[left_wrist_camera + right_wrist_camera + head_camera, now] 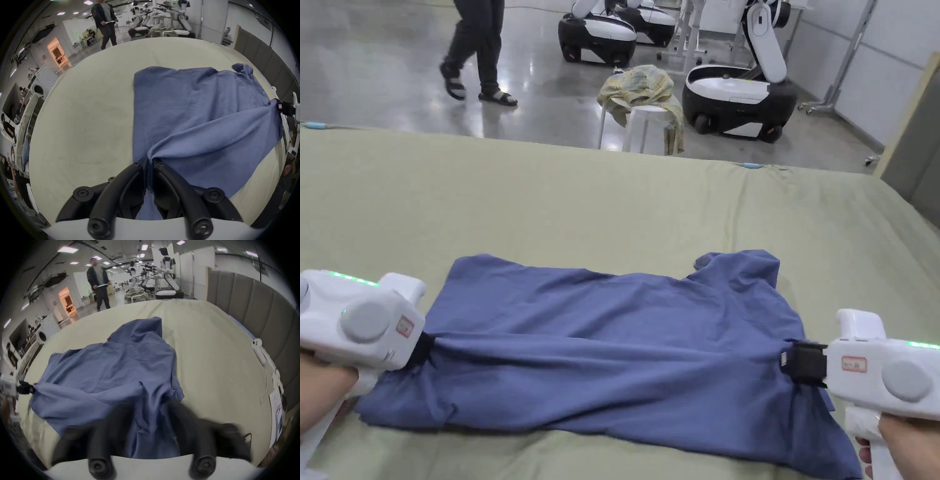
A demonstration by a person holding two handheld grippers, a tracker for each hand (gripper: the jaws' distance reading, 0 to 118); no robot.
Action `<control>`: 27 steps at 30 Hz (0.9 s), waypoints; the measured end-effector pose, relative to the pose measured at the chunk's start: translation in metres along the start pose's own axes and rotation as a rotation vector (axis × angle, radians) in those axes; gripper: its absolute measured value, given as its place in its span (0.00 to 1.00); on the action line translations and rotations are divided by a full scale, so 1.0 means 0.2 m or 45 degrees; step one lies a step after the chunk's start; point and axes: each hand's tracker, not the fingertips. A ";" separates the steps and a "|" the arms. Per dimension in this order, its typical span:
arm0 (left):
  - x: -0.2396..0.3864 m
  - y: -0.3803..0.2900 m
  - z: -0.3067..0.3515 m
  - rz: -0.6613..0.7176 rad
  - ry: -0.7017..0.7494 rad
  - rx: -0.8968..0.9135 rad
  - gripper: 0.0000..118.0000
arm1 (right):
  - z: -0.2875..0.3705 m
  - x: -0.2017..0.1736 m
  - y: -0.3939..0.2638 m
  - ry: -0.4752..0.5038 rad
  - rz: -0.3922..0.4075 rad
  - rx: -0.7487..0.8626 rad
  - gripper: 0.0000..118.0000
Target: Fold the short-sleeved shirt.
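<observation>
Between the left hand-held gripper (425,351) and the right hand-held gripper (794,362), each clamped on cloth, the blue shirt (612,350) stretches across the green bed (581,200). Keep tension even, carrying both edges away together so the fold lands straight.

Bed sheet (581,200) beyond the shirt (625,350) lies open, unobstructed

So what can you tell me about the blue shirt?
The blue shirt is plain, thin, soft-looking cloth, wrinkled, lying sideways on the green sheet. One short sleeve sticks up at the far right. The left hand-held gripper and the right hand-held gripper each pinch one end, pulling a tight ridge of cloth between them; the near edge droops onto the sheet.
</observation>
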 end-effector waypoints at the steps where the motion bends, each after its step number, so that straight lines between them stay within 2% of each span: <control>1: 0.00 -0.05 0.08 0.005 0.024 0.093 0.25 | 0.04 0.00 -0.02 0.049 0.006 0.005 0.85; 2: -0.01 -0.09 0.17 -0.011 0.018 0.191 0.58 | 0.12 0.00 -0.05 0.048 0.030 0.054 1.00; 3: 0.00 -0.18 0.29 -0.029 0.060 0.326 0.79 | 0.24 -0.01 -0.08 0.039 0.076 0.157 0.98; 4: 0.01 -0.27 0.41 -0.046 0.104 0.450 0.86 | 0.34 -0.04 -0.11 0.032 0.116 0.225 0.96; 6: 0.01 -0.43 0.58 -0.058 0.160 0.619 0.85 | 0.54 -0.08 -0.22 0.038 0.139 0.383 0.96; 8: 0.02 -0.60 0.71 -0.051 0.140 0.615 0.85 | 0.71 -0.14 -0.32 0.056 0.190 0.483 0.95; 9: 0.02 -0.69 0.75 -0.048 0.148 0.603 0.85 | 0.78 -0.16 -0.37 0.035 0.208 0.516 0.90; 10: 0.02 -0.76 0.76 -0.047 0.175 0.593 0.82 | 0.84 -0.19 -0.42 0.034 0.215 0.550 0.76; 11: 0.01 -0.81 0.77 -0.049 0.184 0.583 0.61 | 0.88 -0.21 -0.45 0.043 0.218 0.538 0.36; 12: 0.00 -0.87 0.78 -0.053 0.188 0.584 0.28 | 0.90 -0.23 -0.48 0.026 0.223 0.525 0.07; 13: -0.01 -0.90 0.78 -0.037 0.208 0.565 0.08 | 0.92 -0.25 -0.52 0.007 0.227 0.518 0.02; 14: -0.06 -0.92 0.71 0.000 0.223 0.540 0.07 | 0.94 -0.26 -0.55 0.018 0.231 0.526 0.02; 16: -0.11 -0.93 0.69 0.055 0.100 0.508 0.07 | 0.97 -0.30 -0.58 0.056 0.246 0.503 0.02; 21: -0.10 -0.78 0.50 0.005 0.086 0.414 0.07 | 0.99 -0.37 -0.63 0.080 0.241 0.464 0.02; 25: -0.11 -0.62 0.25 0.119 0.028 0.278 0.07 | 0.97 -0.40 -0.64 0.072 0.255 0.438 0.02; 26: -0.13 -0.61 0.20 0.160 0.019 0.266 0.10 | 0.97 -0.40 -0.64 0.071 0.260 0.428 0.02; 27: -0.15 -0.58 0.14 0.192 0.003 0.273 0.26 | 0.96 -0.38 -0.64 0.063 0.272 0.415 0.02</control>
